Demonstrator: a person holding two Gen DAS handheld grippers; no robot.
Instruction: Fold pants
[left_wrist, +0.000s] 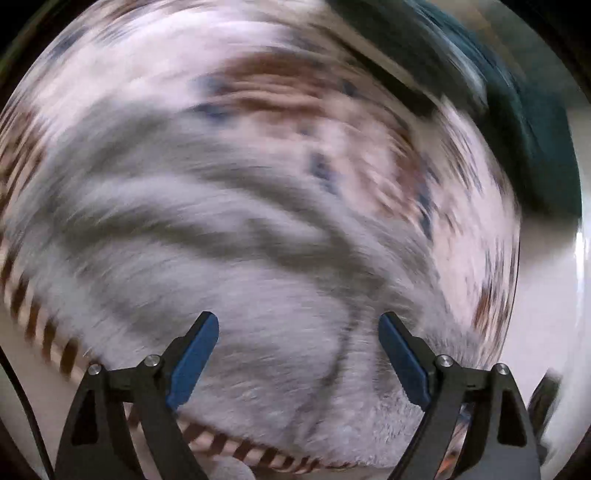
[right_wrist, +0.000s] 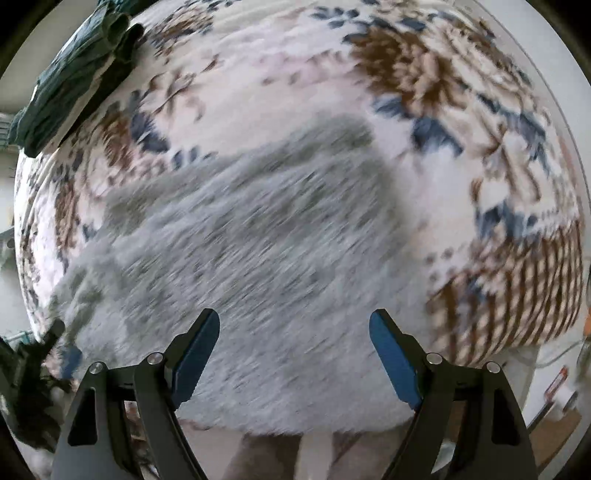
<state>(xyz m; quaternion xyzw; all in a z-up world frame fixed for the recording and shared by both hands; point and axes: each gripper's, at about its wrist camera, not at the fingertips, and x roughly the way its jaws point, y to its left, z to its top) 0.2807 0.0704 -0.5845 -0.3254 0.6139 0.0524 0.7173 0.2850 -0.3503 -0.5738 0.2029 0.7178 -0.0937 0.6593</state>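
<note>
Looking down through the left wrist camera, the left gripper (left_wrist: 298, 354) stood with its blue pads (left_wrist: 192, 360) spread wide and nothing between them. Below it lay the pants (left_wrist: 229, 258), a pale grey fleecy garment rumpled into soft ridges on a patterned bedspread (left_wrist: 280, 85) of white, brown and blue. The whole view was smeared by motion, so the seams and hems could not be made out. A dark green cloth (left_wrist: 524, 122) sat at the far upper right edge of the bed, apart from the grey fabric.

Through the right wrist camera the right gripper (right_wrist: 294, 350) pointed down, its jaws likewise wide apart and empty. The pants (right_wrist: 258, 258) filled the middle of this view as a broad, fairly flat grey patch, its near edge reaching the edge of the bedspread (right_wrist: 258, 74). The dark green cloth (right_wrist: 74, 81) lay at the upper left corner, well apart from the pants.

With both tools empty above the garment, the step in hand seemed to be a pause between folds, with the hands repositioning rather than carrying cloth. The next move would likely call for each gripper to come down on an edge of the grey fabric, pinch only the layers meant to travel, and lift them across together so the fold lands square.

No container showed in either view; everything lay loose on the bed.
</note>
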